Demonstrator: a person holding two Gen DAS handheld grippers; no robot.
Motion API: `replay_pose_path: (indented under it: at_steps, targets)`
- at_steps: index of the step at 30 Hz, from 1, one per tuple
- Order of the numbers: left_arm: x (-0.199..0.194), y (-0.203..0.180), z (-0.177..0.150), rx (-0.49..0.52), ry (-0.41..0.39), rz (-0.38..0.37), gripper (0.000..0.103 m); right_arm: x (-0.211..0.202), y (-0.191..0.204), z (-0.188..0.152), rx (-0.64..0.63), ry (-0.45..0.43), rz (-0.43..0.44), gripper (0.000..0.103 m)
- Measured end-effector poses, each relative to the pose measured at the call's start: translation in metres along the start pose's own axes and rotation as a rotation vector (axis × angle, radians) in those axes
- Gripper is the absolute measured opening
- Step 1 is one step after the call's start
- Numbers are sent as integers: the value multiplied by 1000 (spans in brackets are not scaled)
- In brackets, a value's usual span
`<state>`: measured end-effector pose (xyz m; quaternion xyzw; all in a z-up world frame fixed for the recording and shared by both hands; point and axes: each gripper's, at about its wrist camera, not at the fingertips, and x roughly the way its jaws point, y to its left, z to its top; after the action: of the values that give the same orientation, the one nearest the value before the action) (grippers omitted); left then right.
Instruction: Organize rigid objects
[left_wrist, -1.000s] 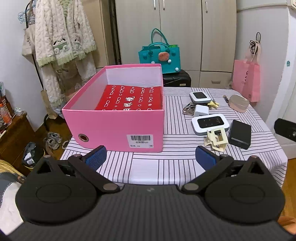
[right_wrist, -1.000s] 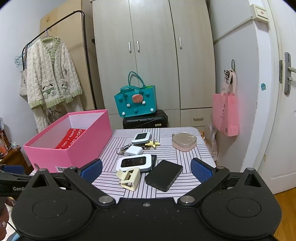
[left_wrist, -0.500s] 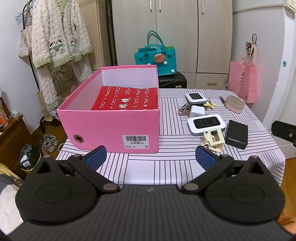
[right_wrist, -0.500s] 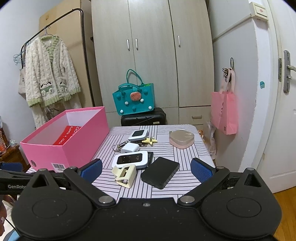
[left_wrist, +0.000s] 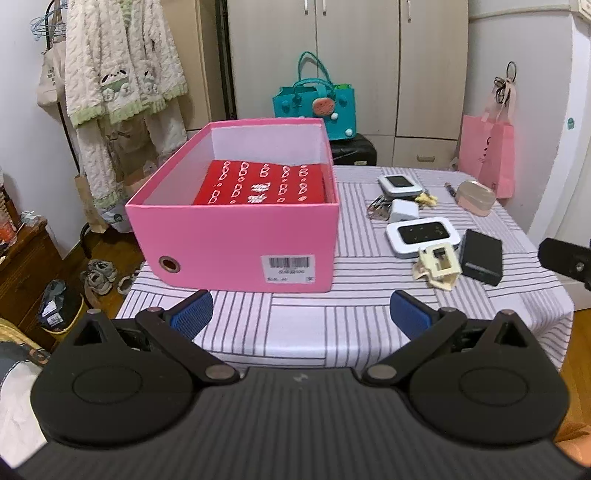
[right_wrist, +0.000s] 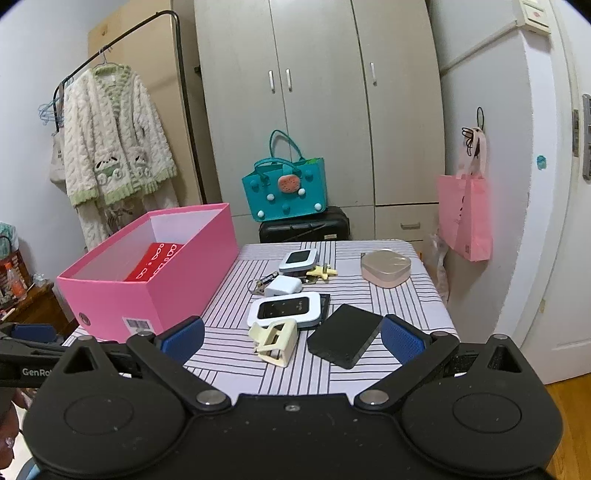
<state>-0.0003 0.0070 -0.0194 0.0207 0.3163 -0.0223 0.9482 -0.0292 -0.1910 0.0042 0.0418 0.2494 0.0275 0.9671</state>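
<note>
While both grippers hover spread and empty above the near edge, a striped table (left_wrist: 295, 332) carries one pink box (left_wrist: 236, 247) and a cluster of small things. Standing at the table's left side, the box holds one red packet (left_wrist: 258, 184), its near end hidden behind the box's front wall. Toward the right edge lie two white devices with dark screens: the larger (right_wrist: 284, 309) mid-table, the smaller (right_wrist: 297, 260) nearer the far edge. One black slab (right_wrist: 345, 341) lies just right of the larger device, partly masked in the right wrist view by a blue fingertip. One pink case (right_wrist: 386, 272) sits near the far right corner. One cream clip (right_wrist: 275, 341) lies nearest the front edge, touching the larger device. One white charger (right_wrist: 282, 285) rests between the two devices, with keys (left_wrist: 378, 208) at its left, too small to count, and a yellow trinket (right_wrist: 323, 272) hard to make out. The left gripper (left_wrist: 299, 315) faces the box; the right gripper (right_wrist: 291, 338) faces the clip and slab.
</note>
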Motion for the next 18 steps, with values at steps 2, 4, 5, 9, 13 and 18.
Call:
replay_pose_path:
  at_steps: [2,4,5,9,13,18]
  targets:
    - [2,4,-1,-4,10,10,103,1,2,-1,-4,6,-2,103]
    - [4,8,-1,-12,23,12,103,2,3,-1,-5,11,-6,103]
    - [4,10,-2,-15,28,10,103,3,4,-2,-4,15,-8,103]
    - [7,16,-3,-14,39,5,103,6,6,-3,3,23,-17,103]
    - [7,17,0,-6,37,-4,103,8,7,-4,8,29,-16,103]
    - [7,17,1,-6,33,-20,103,9,9,-2,-4,29,-18,103]
